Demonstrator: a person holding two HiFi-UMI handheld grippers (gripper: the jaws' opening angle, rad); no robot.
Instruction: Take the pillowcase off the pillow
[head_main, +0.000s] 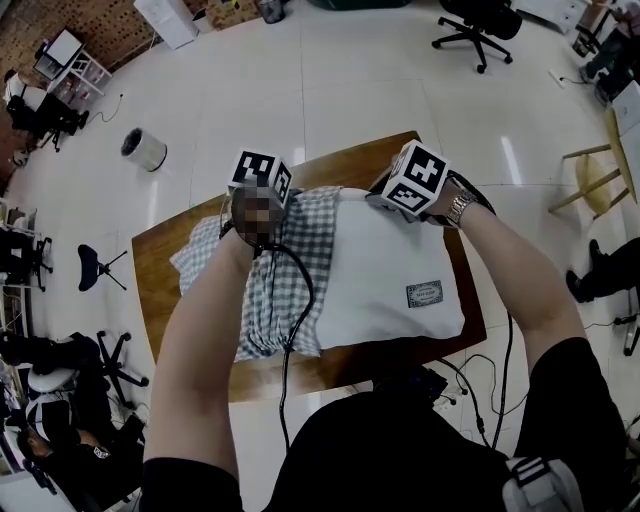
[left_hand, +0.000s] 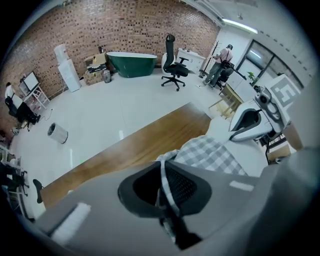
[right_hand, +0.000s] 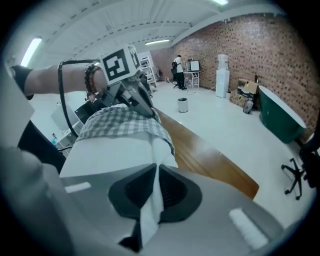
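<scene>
Presently I find one wooden table (head_main: 150, 262) carrying one white pillow (head_main: 385, 265). In the head view its long axis runs left to right across the tabletop. One checked pillowcase (head_main: 300, 235) is bunched over the pillow's left end only; the right part lies bare, with one small label (head_main: 424, 293) near its near-right corner.

Two grippers are in use, both at the far edge of the bedding. My left gripper (left_hand: 165, 200) is nearer the case, and its jaws are closed tight on a fold of the checked cloth. My right gripper (right_hand: 152, 200) is clamped on white fabric at the pillow's far-right corner, with no checked cloth between its jaws.

Governing relation: the case lies to the left of the pillow's exposed part. I judge that the case must be drawn leftward along the long axis while the right grip anchors the pillow.
</scene>
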